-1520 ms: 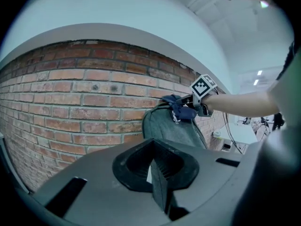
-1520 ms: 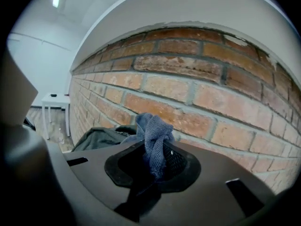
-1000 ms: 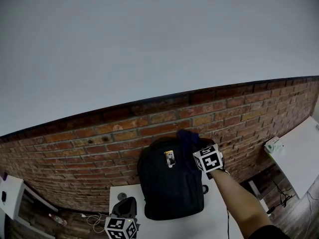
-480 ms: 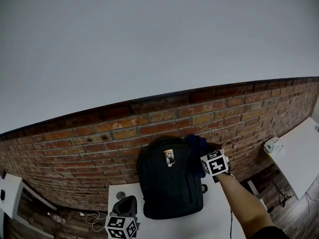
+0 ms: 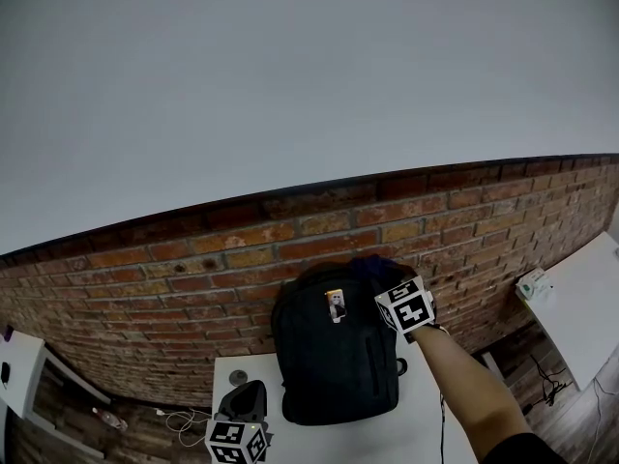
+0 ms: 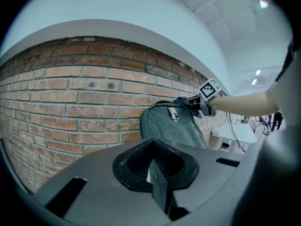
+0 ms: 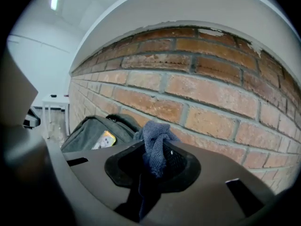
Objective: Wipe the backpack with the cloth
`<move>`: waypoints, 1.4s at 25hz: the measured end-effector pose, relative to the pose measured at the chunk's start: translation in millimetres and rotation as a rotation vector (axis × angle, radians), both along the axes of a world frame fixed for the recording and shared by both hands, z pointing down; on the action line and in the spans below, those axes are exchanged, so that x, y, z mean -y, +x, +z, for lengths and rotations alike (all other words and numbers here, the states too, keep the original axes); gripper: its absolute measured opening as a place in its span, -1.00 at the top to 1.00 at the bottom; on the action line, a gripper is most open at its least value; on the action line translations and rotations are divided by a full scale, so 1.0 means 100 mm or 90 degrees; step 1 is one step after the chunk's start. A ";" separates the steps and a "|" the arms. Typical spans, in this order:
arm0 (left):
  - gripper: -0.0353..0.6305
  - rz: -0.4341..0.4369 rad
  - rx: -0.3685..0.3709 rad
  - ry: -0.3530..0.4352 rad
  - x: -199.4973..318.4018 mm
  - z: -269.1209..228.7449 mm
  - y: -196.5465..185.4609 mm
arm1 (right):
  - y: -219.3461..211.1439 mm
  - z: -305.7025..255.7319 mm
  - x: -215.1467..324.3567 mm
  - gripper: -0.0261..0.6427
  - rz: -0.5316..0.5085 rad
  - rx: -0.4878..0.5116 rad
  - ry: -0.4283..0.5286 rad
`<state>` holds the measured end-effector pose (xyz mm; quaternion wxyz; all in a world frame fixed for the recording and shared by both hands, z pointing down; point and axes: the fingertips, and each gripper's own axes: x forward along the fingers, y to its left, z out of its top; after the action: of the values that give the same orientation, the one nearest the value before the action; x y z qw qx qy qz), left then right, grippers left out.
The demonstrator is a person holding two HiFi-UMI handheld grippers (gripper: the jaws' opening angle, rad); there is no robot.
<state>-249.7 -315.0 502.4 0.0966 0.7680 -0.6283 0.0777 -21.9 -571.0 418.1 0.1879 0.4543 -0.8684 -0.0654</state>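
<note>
A black backpack [image 5: 334, 361] stands upright on a white table [image 5: 426, 433], its back to the brick wall [image 5: 193, 288]. A small yellow tag [image 5: 335, 304] sits near its top. My right gripper [image 5: 387, 286] is shut on a dark blue cloth [image 5: 371, 267] at the backpack's top right corner. In the right gripper view the cloth [image 7: 155, 145] bunches up out of the gripper [image 7: 153, 166], with the backpack [image 7: 91, 131] to the lower left. My left gripper [image 5: 244, 401] stays low at the table's left front, shut with nothing in it [image 6: 157, 173], facing the backpack [image 6: 176, 128].
The brick wall runs close behind the backpack. A second white table [image 5: 585, 303] with a small green-and-white item [image 5: 531, 283] stands to the right. A white stand [image 5: 14, 375] is at far left, and cables [image 5: 179, 423] lie on the floor.
My right gripper with the cloth swung out to the backpack's right shoulder, then came back up and left to its top right corner. The left gripper stayed put.
</note>
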 end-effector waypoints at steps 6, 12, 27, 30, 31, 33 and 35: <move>0.92 -0.029 -0.004 0.001 -0.11 -0.01 -0.20 | -0.71 -0.13 -0.16 0.72 -0.091 -0.041 0.036; 0.92 -0.044 -0.002 0.002 -0.18 0.08 -0.35 | -1.43 -0.06 -0.41 0.72 -0.170 -0.090 0.040; 0.92 -0.057 -0.005 -0.013 -0.21 0.11 -0.39 | -1.15 -0.15 -0.21 0.72 -0.127 -0.117 0.065; 0.92 -0.044 -0.003 -0.014 -0.16 0.10 -0.30 | -0.78 -0.15 -0.06 0.72 -0.089 -0.087 0.041; 0.92 -0.041 -0.002 -0.014 -0.14 0.09 -0.27 | -0.67 -0.14 -0.02 0.72 -0.076 -0.079 0.036; 0.92 -0.035 0.000 -0.014 -0.11 0.08 -0.23 | -0.45 -0.13 0.07 0.72 -0.052 -0.066 0.030; 0.92 -0.029 0.003 -0.014 -0.08 0.08 -0.18 | -0.25 -0.09 0.12 0.72 -0.033 -0.058 0.018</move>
<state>-267.8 -307.3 510.9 0.1053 0.7523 -0.6448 0.0845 -46.8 -583.0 408.9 0.2191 0.4311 -0.8692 -0.1031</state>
